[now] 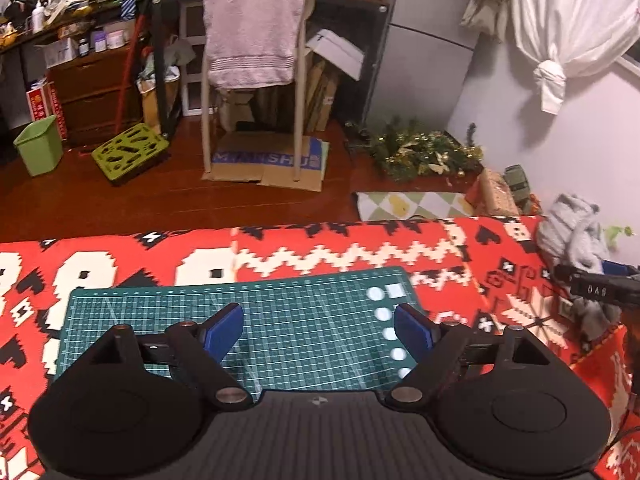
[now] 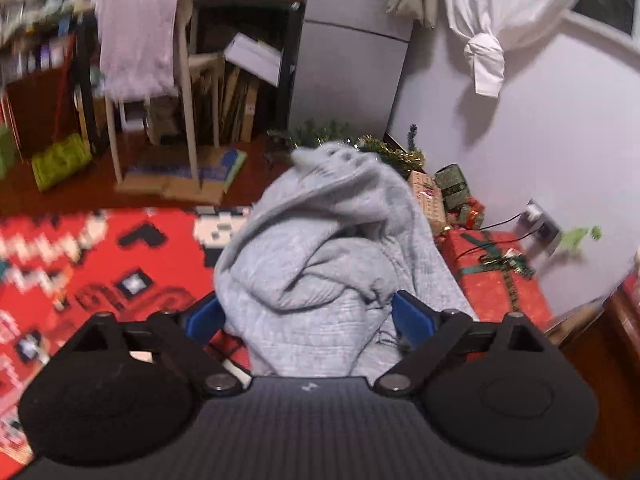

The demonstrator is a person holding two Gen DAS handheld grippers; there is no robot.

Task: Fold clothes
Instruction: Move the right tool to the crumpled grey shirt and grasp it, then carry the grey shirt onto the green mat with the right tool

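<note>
The left gripper (image 1: 319, 328) hovers over the green mat (image 1: 240, 312) at frame centre, jaws spread wide, holding nothing. The right gripper (image 2: 308, 316) points forward over the red blanket (image 2: 100, 264), its jaws spread around the crumpled grey sweater (image 2: 328, 248) bunched mid-frame; whether they pinch it is unclear.

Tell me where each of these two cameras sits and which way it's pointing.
Left wrist: on the left tool, looking forward over the green cutting mat on the red patterned blanket; both blue fingers show, spread open.
Right wrist: on the right tool, facing the bunched grey garment between its fingers.
Shared: the towel-draped chair, the knotted white curtain.
</note>
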